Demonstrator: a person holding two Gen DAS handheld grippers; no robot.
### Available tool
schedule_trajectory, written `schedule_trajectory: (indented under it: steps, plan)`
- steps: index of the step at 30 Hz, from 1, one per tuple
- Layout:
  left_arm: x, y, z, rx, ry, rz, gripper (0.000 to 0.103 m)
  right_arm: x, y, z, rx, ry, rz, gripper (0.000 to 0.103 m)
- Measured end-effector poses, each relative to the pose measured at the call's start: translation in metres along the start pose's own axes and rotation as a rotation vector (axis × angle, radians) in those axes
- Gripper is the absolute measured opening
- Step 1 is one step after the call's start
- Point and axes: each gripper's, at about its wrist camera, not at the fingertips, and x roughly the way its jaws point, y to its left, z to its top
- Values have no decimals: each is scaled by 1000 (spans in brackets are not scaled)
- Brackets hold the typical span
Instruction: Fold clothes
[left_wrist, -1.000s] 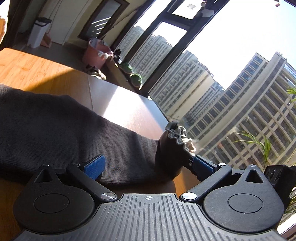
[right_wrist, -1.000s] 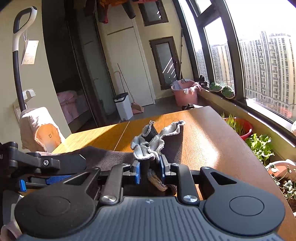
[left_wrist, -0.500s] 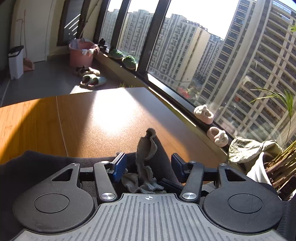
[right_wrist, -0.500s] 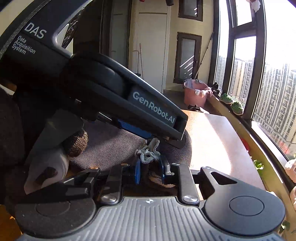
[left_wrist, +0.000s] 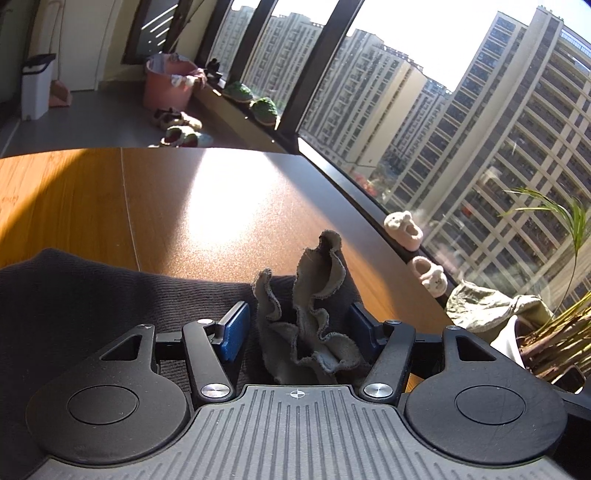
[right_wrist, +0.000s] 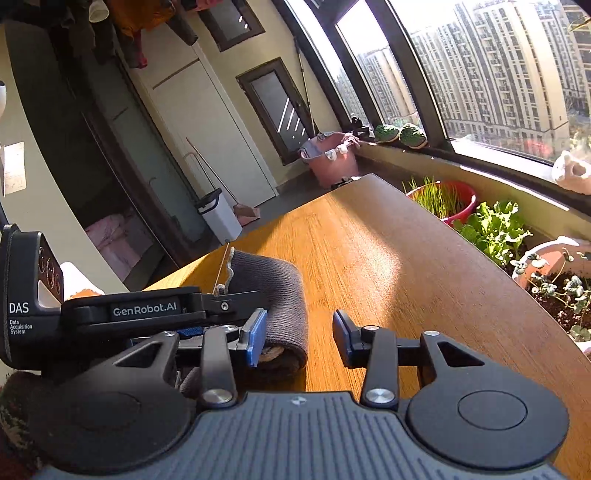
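Observation:
A dark grey knit garment (left_wrist: 92, 295) lies on the wooden table (left_wrist: 221, 206). Its ruffled lighter-grey edge (left_wrist: 314, 291) stands up in a bunch between the blue pads of my left gripper (left_wrist: 300, 332), which is open around it without pinching. In the right wrist view the garment (right_wrist: 273, 284) shows as a thick folded roll. My right gripper (right_wrist: 299, 338) is open; its left pad (right_wrist: 256, 338) rests against the roll and bare table shows between the jaws. The left gripper's black body (right_wrist: 147, 310) lies across the garment just left of my right one.
The table's curved edge runs along a window sill with small slippers (left_wrist: 404, 229). Plant pots (right_wrist: 554, 273) and a red pot of grass (right_wrist: 443, 199) stand beyond it. On the floor past the table's far end are a pink bucket (left_wrist: 168, 79) and a white bin (left_wrist: 35, 85).
My right gripper, shut on the ruffled edge before, has opened, let it go and drawn off to the right. My left gripper swung in and now straddles that edge.

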Motion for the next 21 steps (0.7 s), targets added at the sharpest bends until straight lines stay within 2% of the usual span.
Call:
schedule_trajectory:
  steps: [2, 4, 7, 10, 14, 19, 21]
  plan:
    - [-1, 2, -1, -8, -2, -7, 65, 8, -8, -2, 72, 34, 44, 51]
    - [-1, 5, -2, -20, -4, -14, 65, 15, -8, -3, 95, 47, 77, 53]
    - [-3, 9, -2, -46, -7, -25, 65, 25, 2, -6, 56, 69, 94, 53]
    - [-4, 12, -2, -70, -9, -33, 65, 28, 14, -9, -8, 70, 59, 40]
    - [-6, 12, -1, -104, 7, -55, 73, 23, 6, -3, -14, 60, 82, 27]
    - [-2, 5, 4, -171, 44, -116, 74, 5, 1, 6, -94, 31, 38, 26]
    - [-7, 2, 8, -164, 31, -99, 74, 0, 4, 8, -169, 20, -1, 26]
